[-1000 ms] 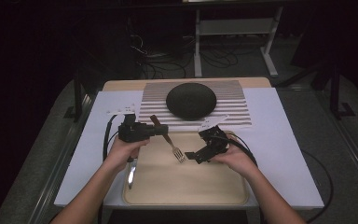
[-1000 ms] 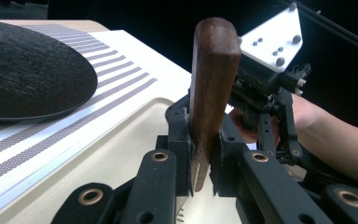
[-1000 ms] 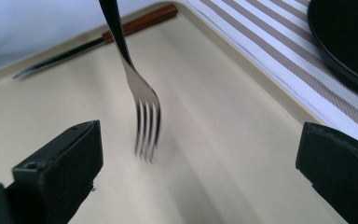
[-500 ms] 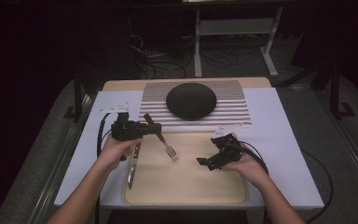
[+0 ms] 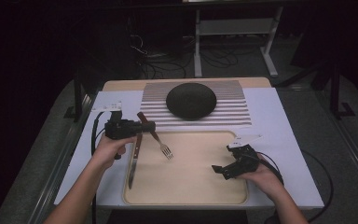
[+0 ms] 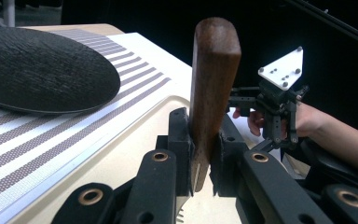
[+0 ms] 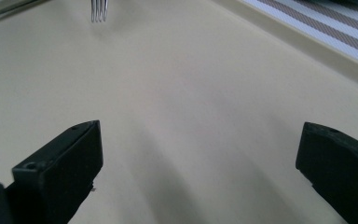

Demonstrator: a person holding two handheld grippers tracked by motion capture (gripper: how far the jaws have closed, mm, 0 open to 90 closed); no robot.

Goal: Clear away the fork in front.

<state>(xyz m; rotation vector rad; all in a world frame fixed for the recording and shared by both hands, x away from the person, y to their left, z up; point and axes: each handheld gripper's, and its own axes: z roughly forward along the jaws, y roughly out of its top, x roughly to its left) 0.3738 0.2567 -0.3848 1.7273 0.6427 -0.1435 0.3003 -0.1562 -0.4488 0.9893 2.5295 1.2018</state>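
One fork (image 5: 157, 139) in left tool (image 5: 145, 126), tines toward the tray (image 5: 196, 182); right tool (image 5: 220, 171) agape.

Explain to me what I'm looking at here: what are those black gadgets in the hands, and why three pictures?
A person sits at a table and holds a pair of hand-held tongs in each hand. One picture comes from a camera overhead; the other two come from small cameras that ride on the tongs and look along their black jaws.

On the table lie a striped mat with a dark round plate on it, and a beige tray. A knife lies along the tray's left edge.

The left tongs are shut on the wooden handle of a fork, prongs slanting down over the tray. The right tongs are open and hold nothing, low over the tray's right side.
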